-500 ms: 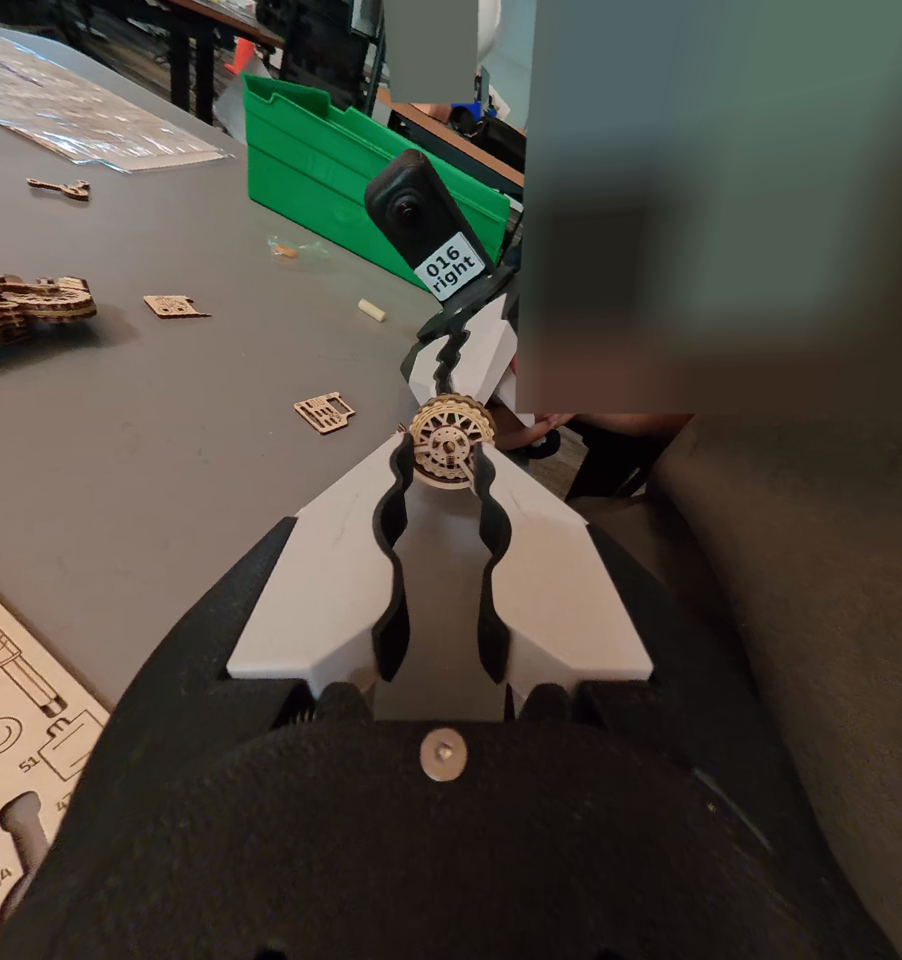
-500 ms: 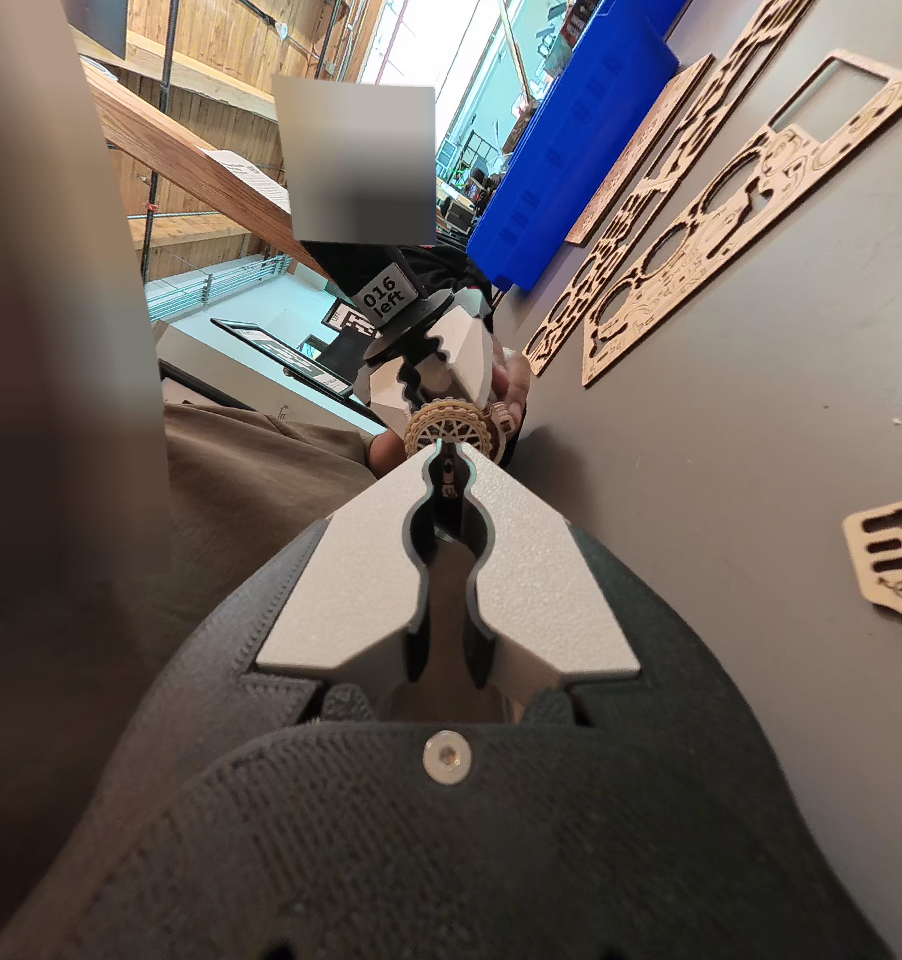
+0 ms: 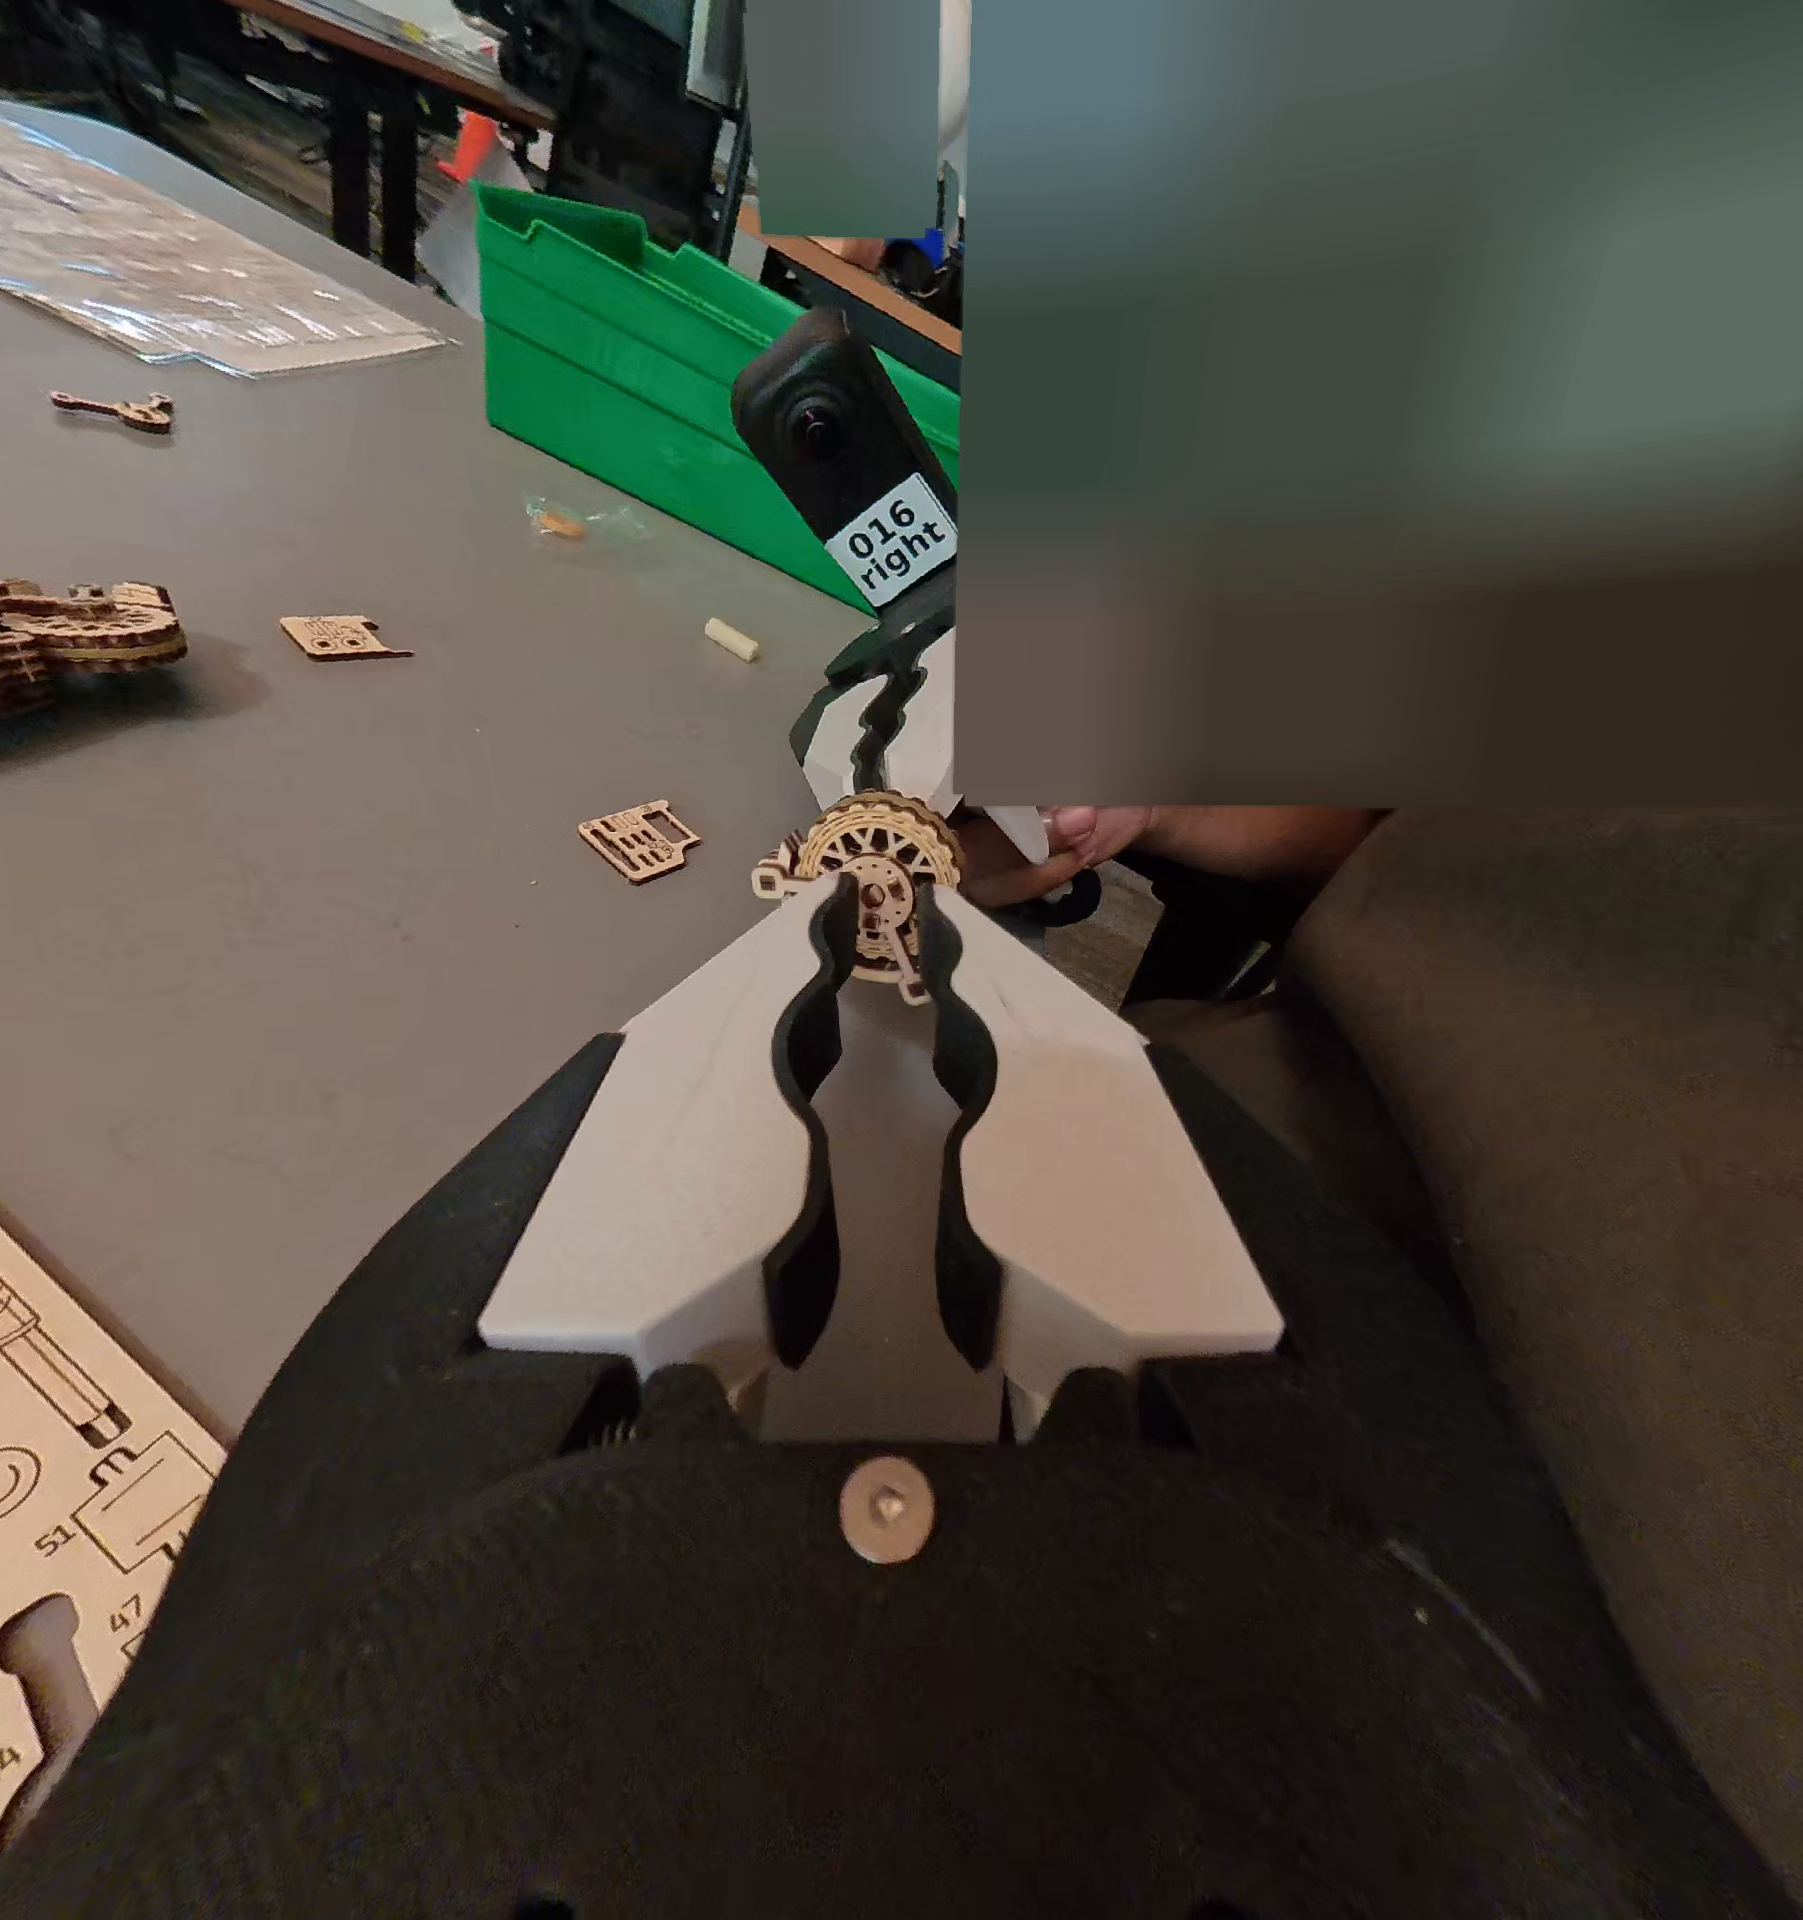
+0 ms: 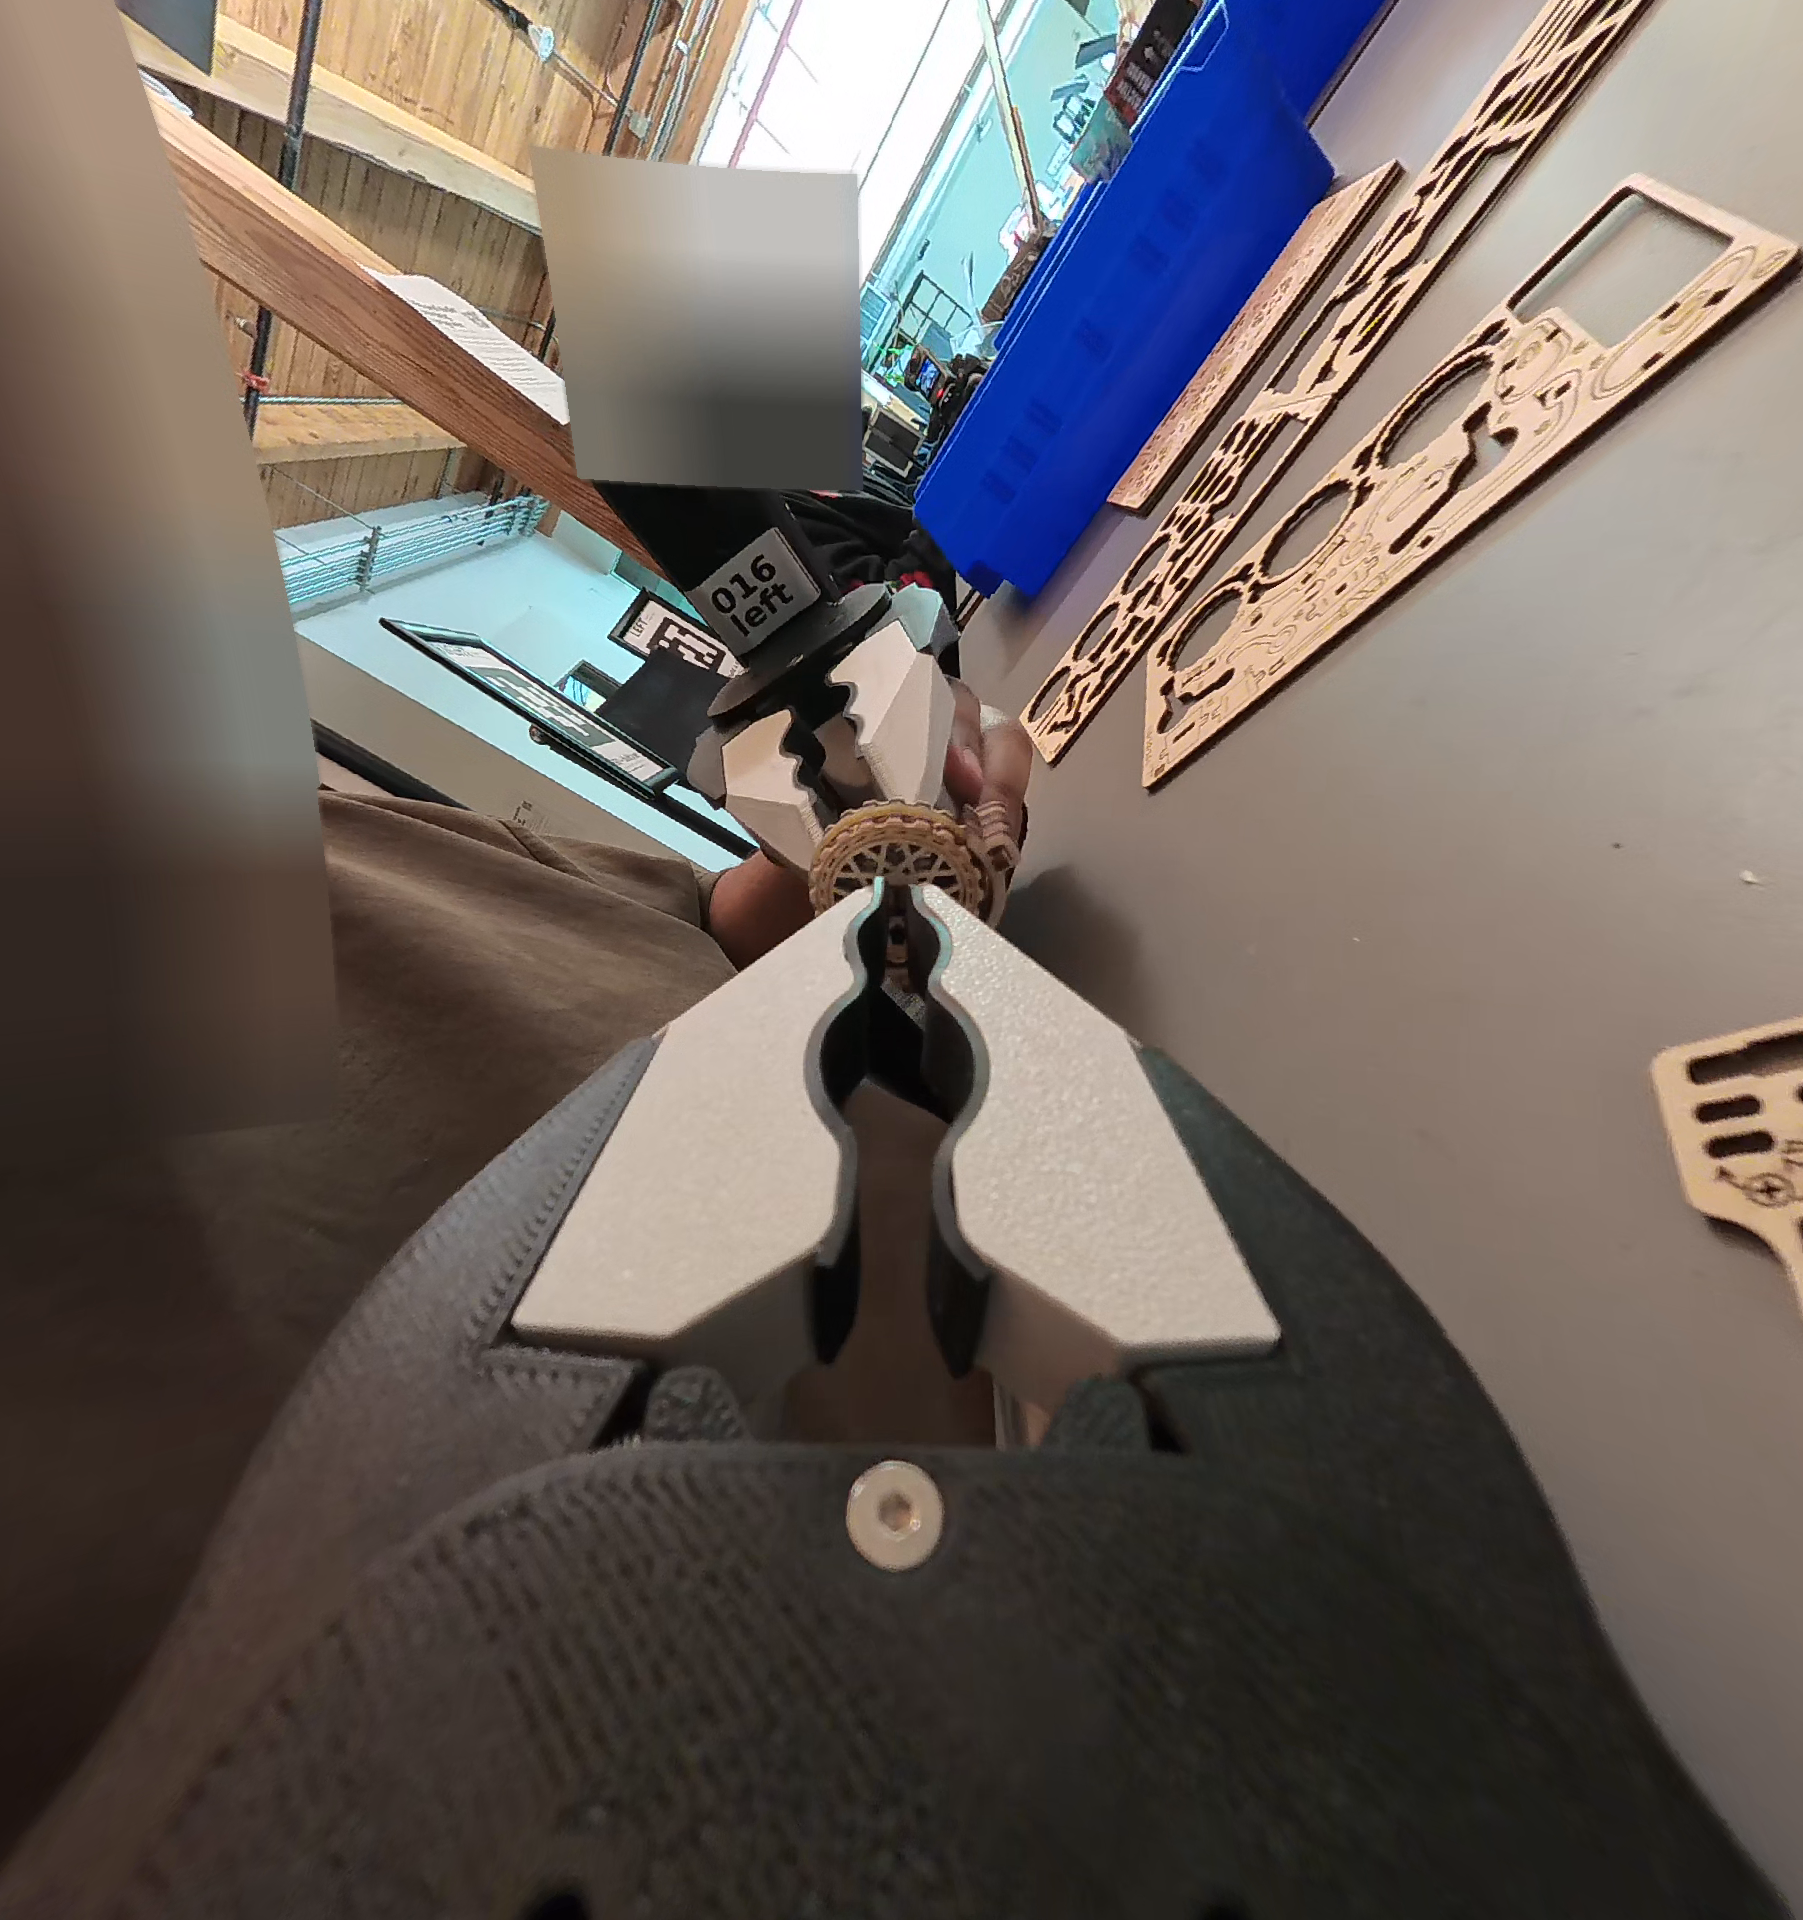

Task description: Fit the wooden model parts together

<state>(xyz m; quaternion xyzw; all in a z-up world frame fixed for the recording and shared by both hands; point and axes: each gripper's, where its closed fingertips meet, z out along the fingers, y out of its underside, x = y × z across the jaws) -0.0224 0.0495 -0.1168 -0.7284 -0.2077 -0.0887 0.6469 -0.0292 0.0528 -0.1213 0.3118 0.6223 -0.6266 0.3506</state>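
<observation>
Where the two views meet, we see the wooden wheel (image 3: pixel 879 854) held in the air off the near edge of the grey bench (image 3: pixel 357 935), away from its surface. The left tongs (image 3: pixel 878 914) are closed on the wheel's hub assembly, and the right tongs (image 4: pixel 899 902) are nearly closed, pinching the wheel from the opposite side. On the bench we note a small slotted part (image 3: pixel 639 837), a partly built model (image 3: pixel 45 644) toward the left edge, and a green bin (image 3: pixel 648 364) at the far edge.
</observation>
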